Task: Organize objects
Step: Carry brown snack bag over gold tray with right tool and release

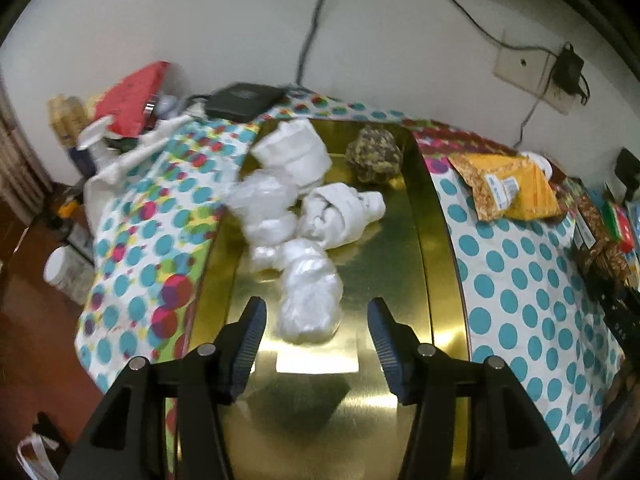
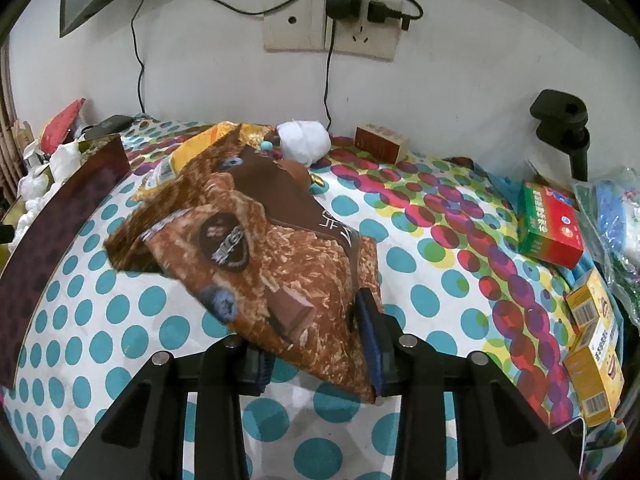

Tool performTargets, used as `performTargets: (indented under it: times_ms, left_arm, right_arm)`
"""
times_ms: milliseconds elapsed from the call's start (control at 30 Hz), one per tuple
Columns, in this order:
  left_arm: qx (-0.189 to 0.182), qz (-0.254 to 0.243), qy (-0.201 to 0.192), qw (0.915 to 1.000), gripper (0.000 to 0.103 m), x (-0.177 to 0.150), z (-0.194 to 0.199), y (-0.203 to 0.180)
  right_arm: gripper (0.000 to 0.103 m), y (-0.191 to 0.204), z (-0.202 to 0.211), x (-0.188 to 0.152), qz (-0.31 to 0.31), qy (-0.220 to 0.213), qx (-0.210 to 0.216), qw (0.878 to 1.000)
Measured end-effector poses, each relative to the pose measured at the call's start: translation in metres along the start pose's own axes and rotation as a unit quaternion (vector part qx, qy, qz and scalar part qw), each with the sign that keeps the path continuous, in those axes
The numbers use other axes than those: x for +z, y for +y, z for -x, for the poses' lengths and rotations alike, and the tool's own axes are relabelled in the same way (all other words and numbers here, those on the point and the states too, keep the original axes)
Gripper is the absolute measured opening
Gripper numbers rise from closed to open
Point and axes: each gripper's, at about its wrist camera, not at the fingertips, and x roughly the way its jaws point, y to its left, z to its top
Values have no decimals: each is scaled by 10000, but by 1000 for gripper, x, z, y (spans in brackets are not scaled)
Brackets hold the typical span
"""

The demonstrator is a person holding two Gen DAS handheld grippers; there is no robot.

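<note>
Left wrist view: gold tin (image 1: 424,240) taken as landmark, a long metal box with a shiny floor, sitting on the dotted cloth (image 1: 520,280) of the worktop. Left of the tin's far end: red packet (image 1: 134,98) among bottles and clutter, then a flat black device (image 1: 244,100) at the tin's back left corner. Inside the tin, left to right: folded white cloth (image 1: 292,150) at the far left, crumpled clear plastic (image 1: 264,204) in front of it, a knotted white cloth roll (image 1: 344,212) at centre, a mottled brown-yellow ball (image 1: 374,154) at the far right corner. A white plastic bundle (image 1: 310,300) lies nearest, on the tin floor. The left claw (image 1: 316,344) hangs over the tin's near end, jaws apart, nothing clamped; the white bundle sits just ahead of the gap between the tips, touching neither pad. Right of the tin: an orange snack bag (image 1: 516,188) flat on the cloth.

Right wrist view: the tin's dark outer wall (image 2: 60,240) runs along the left edge. Right of it, the right claw (image 2: 316,344) is clamped on the near corner of a brown snack bag (image 2: 256,248), printed with granola, blueberries and chocolate pieces; the bag looks lifted and tilted above the cloth. Beyond it: white cloth ball (image 2: 304,140), small wooden block (image 2: 382,142). Far right of the tin: green-red box (image 2: 552,224), yellow boxes (image 2: 596,344).
</note>
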Motion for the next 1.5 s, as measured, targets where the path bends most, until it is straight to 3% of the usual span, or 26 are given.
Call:
performTargets:
  times_ms: [233,500,933,1500]
  left_arm:
    - [-85,-24,-378,9992,54,-35,39,-21]
    - [-140,-166,-541,9983,54,-56,53,-36]
    - [-220,223,-759,9966,54,-56,62,-4]
    - [-370,410,-681,9962,54,-54,55,7]
  right_arm:
    - [31,3,5,1,55,-146,126,9998]
    - [29,0,16,0,-40,-471,219,9986]
    - [25,8,31,-2,163,-836,48,9964]
    - [25,19,52,11,239,-951,27,9952]
